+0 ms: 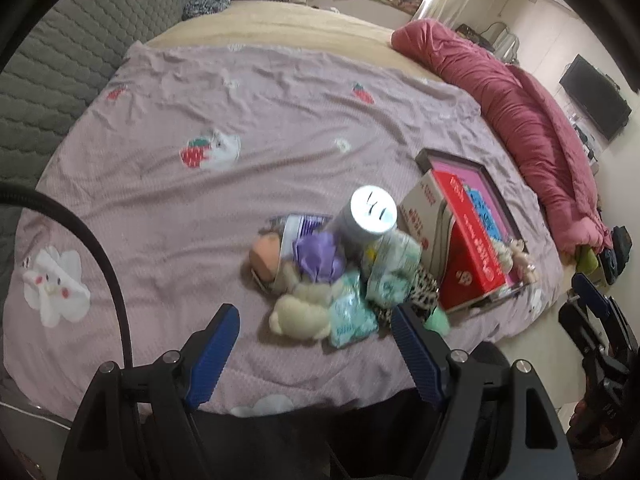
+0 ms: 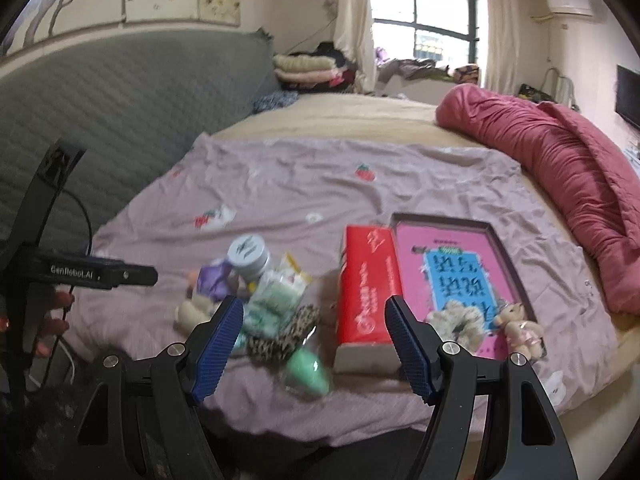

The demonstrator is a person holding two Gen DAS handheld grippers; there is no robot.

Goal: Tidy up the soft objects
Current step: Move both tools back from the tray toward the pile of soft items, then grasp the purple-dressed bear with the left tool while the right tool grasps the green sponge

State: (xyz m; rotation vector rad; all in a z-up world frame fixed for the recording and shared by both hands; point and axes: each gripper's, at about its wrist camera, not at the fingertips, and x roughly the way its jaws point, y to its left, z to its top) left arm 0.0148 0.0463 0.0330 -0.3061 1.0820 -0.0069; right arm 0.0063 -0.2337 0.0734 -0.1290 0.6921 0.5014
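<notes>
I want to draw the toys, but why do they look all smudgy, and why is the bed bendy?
Left wrist view: the toy pile is smeared by motion blur, while the left gripper fingers look sharp. Right wrist view: the same pile is blurry too. Both views: the fisheye lens curves the bed edges, and window daylight glares white.

The left tool hangs over a bed with its blue-padded jaws wide apart and nothing between them. Just beyond its tips lies a heap: a cream plush bear, a mint packet, a purple cloth and a silver-lidded can. Right of the heap, a red box leans in a dark-rimmed tray. A rolled crimson quilt fills the upper right.
</notes>
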